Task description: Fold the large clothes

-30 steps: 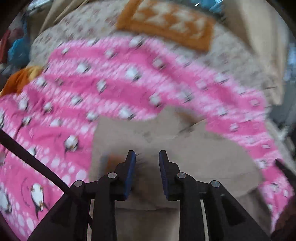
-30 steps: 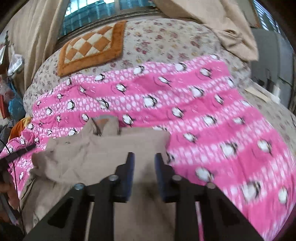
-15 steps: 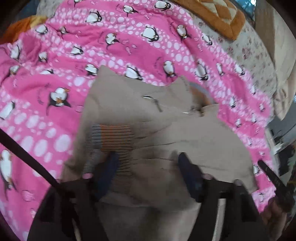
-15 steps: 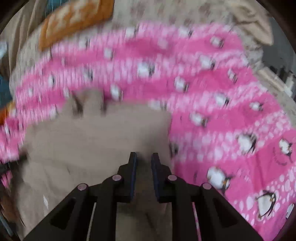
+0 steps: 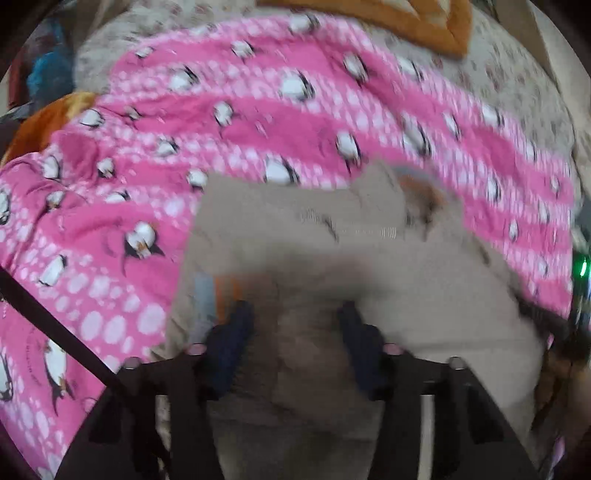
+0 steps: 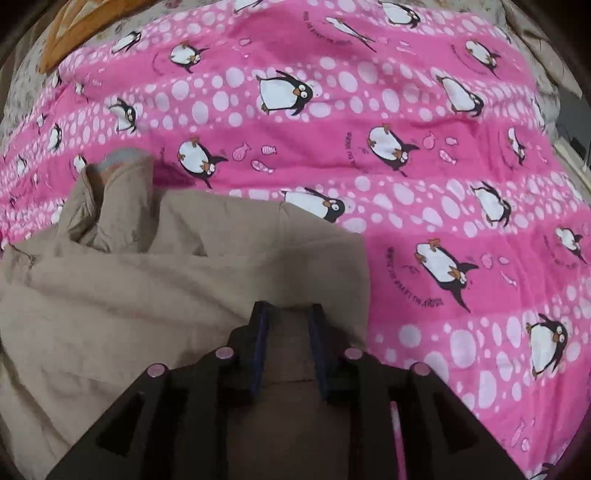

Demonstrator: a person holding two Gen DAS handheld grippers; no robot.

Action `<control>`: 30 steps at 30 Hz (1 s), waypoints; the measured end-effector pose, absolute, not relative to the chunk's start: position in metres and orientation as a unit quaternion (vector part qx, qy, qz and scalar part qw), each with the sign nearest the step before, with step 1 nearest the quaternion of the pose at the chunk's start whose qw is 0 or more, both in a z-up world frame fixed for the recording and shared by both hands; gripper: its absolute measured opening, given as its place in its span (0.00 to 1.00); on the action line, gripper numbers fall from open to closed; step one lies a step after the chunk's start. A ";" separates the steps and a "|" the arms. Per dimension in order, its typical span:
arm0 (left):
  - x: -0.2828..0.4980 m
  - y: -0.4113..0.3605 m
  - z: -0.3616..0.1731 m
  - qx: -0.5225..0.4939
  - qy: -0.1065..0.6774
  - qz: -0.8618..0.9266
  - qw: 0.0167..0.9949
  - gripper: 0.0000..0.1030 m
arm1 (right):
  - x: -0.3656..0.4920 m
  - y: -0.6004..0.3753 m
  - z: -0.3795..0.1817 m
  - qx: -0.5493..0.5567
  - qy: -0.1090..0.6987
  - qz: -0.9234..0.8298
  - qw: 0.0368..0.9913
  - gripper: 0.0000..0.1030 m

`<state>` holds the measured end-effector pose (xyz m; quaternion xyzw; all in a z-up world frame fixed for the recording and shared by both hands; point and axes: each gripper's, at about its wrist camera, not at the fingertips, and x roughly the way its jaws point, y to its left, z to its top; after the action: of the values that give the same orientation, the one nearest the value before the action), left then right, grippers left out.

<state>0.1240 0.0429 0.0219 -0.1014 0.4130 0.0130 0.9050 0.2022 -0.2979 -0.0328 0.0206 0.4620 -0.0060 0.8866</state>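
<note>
A beige jacket (image 5: pixel 369 273) lies on a pink penguin blanket (image 5: pixel 258 122), collar at the far end, with a striped orange and grey cuff (image 5: pixel 218 291) at its left side. My left gripper (image 5: pixel 293 314) is open, its fingers spread over the jacket beside the cuff. In the right wrist view the jacket (image 6: pixel 147 280) fills the lower left, its collar (image 6: pixel 110 184) far left. My right gripper (image 6: pixel 290 314) stands narrowly open over the jacket's right edge, with cloth between the fingers; whether it pinches the cloth is unclear.
The pink blanket (image 6: pixel 406 166) covers a floral bedspread (image 5: pixel 517 85). An orange patchwork cushion (image 5: pixel 424 22) lies at the far end, also in the right wrist view (image 6: pixel 74 33). Orange cloth (image 5: pixel 44 122) sits at the far left. A black cable (image 5: pixel 55 328) crosses the lower left.
My left gripper opened from nearly shut to wide and hovers over the cuff area. My right gripper dropped lower and closer over the jacket's right edge, its gap now slightly wider.
</note>
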 end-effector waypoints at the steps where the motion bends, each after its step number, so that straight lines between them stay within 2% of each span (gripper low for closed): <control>1: 0.122 0.043 0.031 -0.110 0.391 0.005 0.914 0.26 | 0.201 -0.297 -0.031 0.017 0.461 -0.008 0.887 0.24; 4: 0.116 0.033 0.051 -0.098 0.343 -0.023 0.934 0.26 | 0.194 -0.292 -0.012 0.015 0.449 -0.029 0.893 0.24; 7: 0.123 0.022 0.051 -0.092 0.345 -0.047 0.933 0.26 | 0.171 -0.274 0.032 0.020 0.387 -0.030 0.921 0.26; 8: 0.128 0.022 0.045 -0.094 0.358 -0.041 0.928 0.26 | 0.167 -0.267 0.039 0.013 0.374 -0.024 0.927 0.29; 10: 0.142 0.026 0.027 -0.104 0.402 -0.019 0.910 0.26 | 0.158 -0.235 0.051 -0.013 0.354 0.023 0.935 0.40; 12: 0.155 0.033 0.004 -0.105 0.445 0.005 0.889 0.25 | 0.158 -0.201 0.044 -0.036 0.354 0.073 0.932 0.40; 14: 0.156 0.032 -0.005 -0.094 0.447 0.006 0.890 0.24 | 0.166 -0.182 0.026 -0.050 0.366 0.094 0.925 0.40; 17: 0.152 0.023 -0.007 -0.063 0.439 0.009 0.896 0.24 | 0.187 -0.175 -0.016 -0.048 0.441 0.109 0.890 0.40; 19: 0.152 0.020 -0.009 -0.056 0.437 0.010 0.898 0.24 | 0.188 -0.184 -0.014 -0.018 0.442 0.117 0.889 0.40; 25: 0.147 0.019 -0.003 -0.060 0.434 0.008 0.899 0.28 | 0.169 -0.188 0.012 -0.025 0.418 0.107 0.902 0.41; 28: 0.133 0.019 0.019 -0.084 0.396 -0.011 0.914 0.26 | 0.150 -0.181 0.028 -0.015 0.393 0.148 0.907 0.41; 30: 0.125 0.010 0.032 -0.072 0.369 -0.037 0.926 0.26 | 0.139 -0.169 0.023 -0.037 0.405 0.175 0.897 0.41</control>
<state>0.1245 0.0100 0.0319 -0.0723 0.3691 -0.0368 0.9258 0.1387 -0.1687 0.0234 -0.0366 0.4051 0.1750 0.8966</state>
